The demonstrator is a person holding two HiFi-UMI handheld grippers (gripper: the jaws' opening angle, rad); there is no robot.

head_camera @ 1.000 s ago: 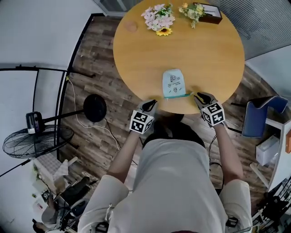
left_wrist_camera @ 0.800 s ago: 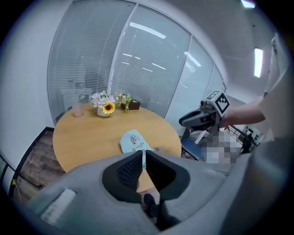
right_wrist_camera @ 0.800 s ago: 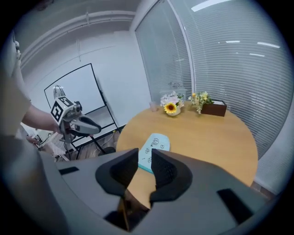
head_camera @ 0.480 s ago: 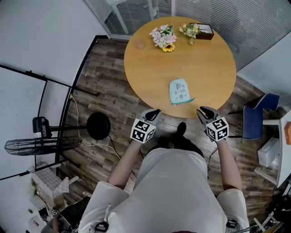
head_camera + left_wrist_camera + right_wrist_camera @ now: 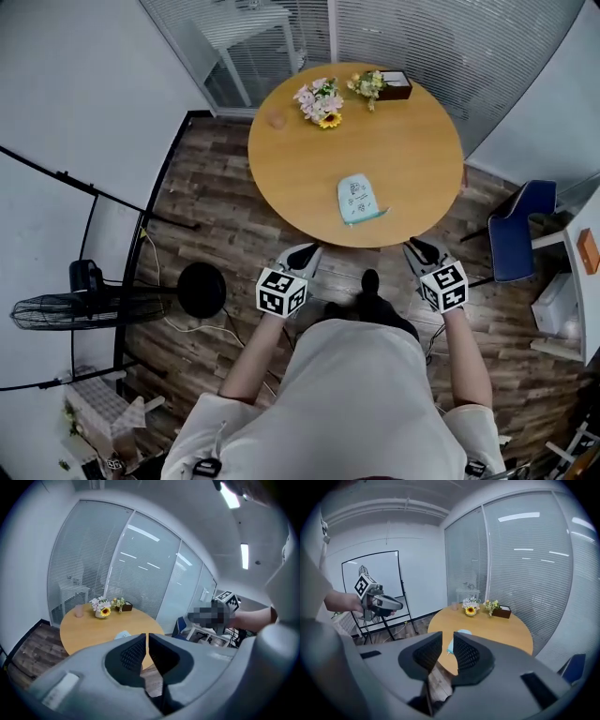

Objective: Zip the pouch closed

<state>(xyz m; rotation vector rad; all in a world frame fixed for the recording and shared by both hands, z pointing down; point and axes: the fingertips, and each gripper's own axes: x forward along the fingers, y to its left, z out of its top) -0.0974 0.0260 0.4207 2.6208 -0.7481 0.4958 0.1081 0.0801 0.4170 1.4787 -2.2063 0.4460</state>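
The light blue pouch lies flat on the round wooden table, near its front edge, with a teal zip edge facing me. Both grippers hang in the air off the table, short of its edge. My left gripper is at the pouch's lower left, and its jaws are shut with nothing in them. My right gripper is at the lower right; its jaws show a narrow gap and hold nothing. Past the jaws the pouch is small and far off.
A flower bunch, a dark box with flowers and a pinkish cup stand at the table's far side. A blue chair is at the right. A fan and a black stand base are on the left floor.
Both grippers have risen and drawn back from the table's front edge, where they were beside the pouch. The pouch has stayed on the table and now looks smaller and farther away.
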